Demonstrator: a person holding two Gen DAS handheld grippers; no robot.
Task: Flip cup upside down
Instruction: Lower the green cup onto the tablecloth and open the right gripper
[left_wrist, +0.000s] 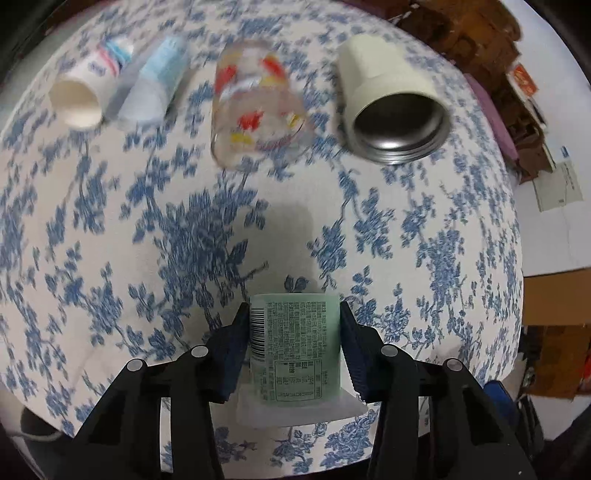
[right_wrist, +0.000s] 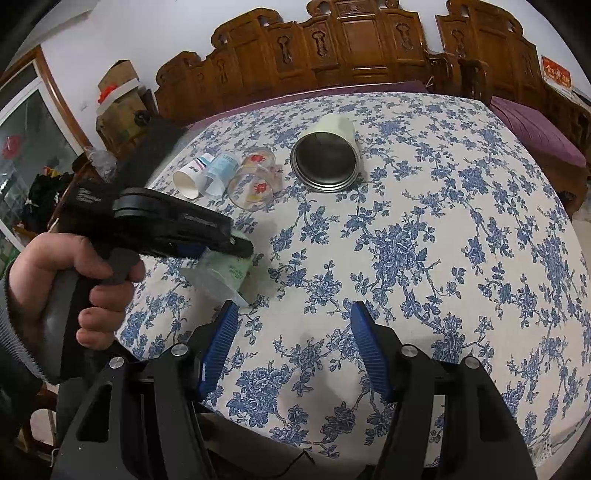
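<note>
My left gripper (left_wrist: 293, 325) is shut on a pale green plastic cup (left_wrist: 293, 350) with a printed label, its wide rim toward the camera, held just above the floral tablecloth. In the right wrist view the same cup (right_wrist: 225, 275) sits tilted in the left gripper (right_wrist: 236, 247), rim down toward the table. My right gripper (right_wrist: 293, 317) is open and empty over the cloth, just right of the cup.
Four cups lie on their sides at the far side: a white paper cup (left_wrist: 79, 98), a light blue cup (left_wrist: 155, 83), a clear glass with red flowers (left_wrist: 255, 110), a cream steel-lined cup (left_wrist: 391, 99). Carved wooden furniture (right_wrist: 332, 48) stands behind the table.
</note>
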